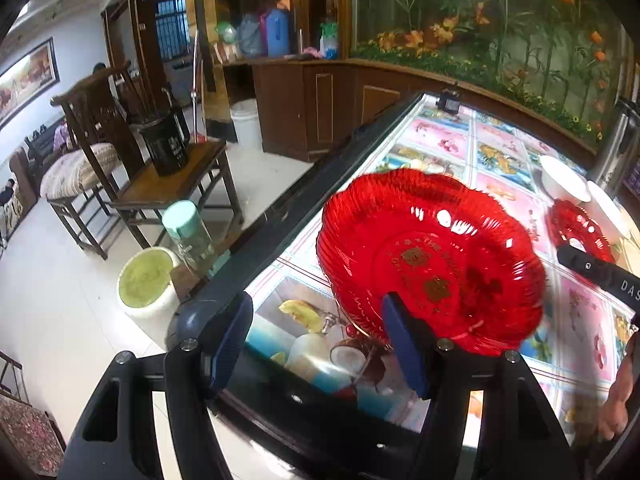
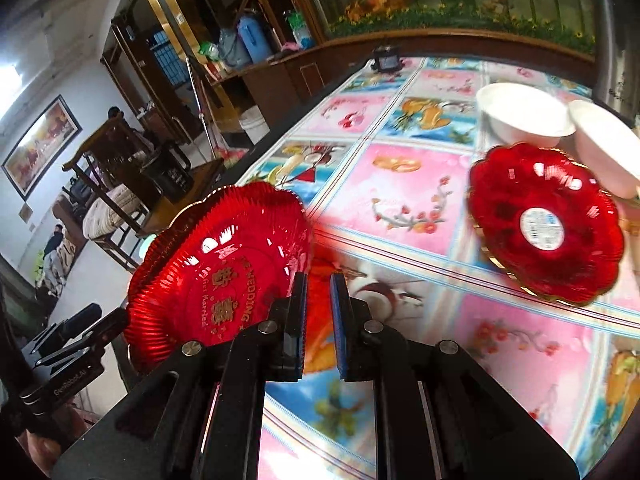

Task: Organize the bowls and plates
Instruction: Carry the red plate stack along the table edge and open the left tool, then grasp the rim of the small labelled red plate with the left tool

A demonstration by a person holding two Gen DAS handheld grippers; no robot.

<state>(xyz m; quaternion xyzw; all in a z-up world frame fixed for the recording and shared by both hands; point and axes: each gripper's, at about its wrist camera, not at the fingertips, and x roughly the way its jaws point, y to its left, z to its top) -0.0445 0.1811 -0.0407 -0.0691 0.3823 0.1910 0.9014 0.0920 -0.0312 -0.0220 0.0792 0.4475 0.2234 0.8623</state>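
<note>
A large red scalloped plate (image 1: 432, 260) with gold lettering is tilted, lifted above the table; it also shows in the right wrist view (image 2: 216, 272). My left gripper (image 1: 316, 344) is open, and its right finger (image 1: 404, 344) overlaps the plate's near rim. My right gripper (image 2: 318, 312) is nearly shut with a narrow gap, beside the plate's right edge; whether it pinches the rim I cannot tell. A smaller red plate (image 2: 544, 224) with a white sticker lies on the table at right. Two white bowls (image 2: 524, 114) (image 2: 608, 148) stand behind it.
The table (image 2: 400, 200) has a floral pink and blue cloth. A metal thermos (image 1: 616, 148) stands at the far right. A small black device (image 2: 386, 60) sits at the far table edge. Off the left edge are wooden chairs (image 1: 96, 160), a bucket (image 1: 146, 280) and a jar (image 1: 188, 232).
</note>
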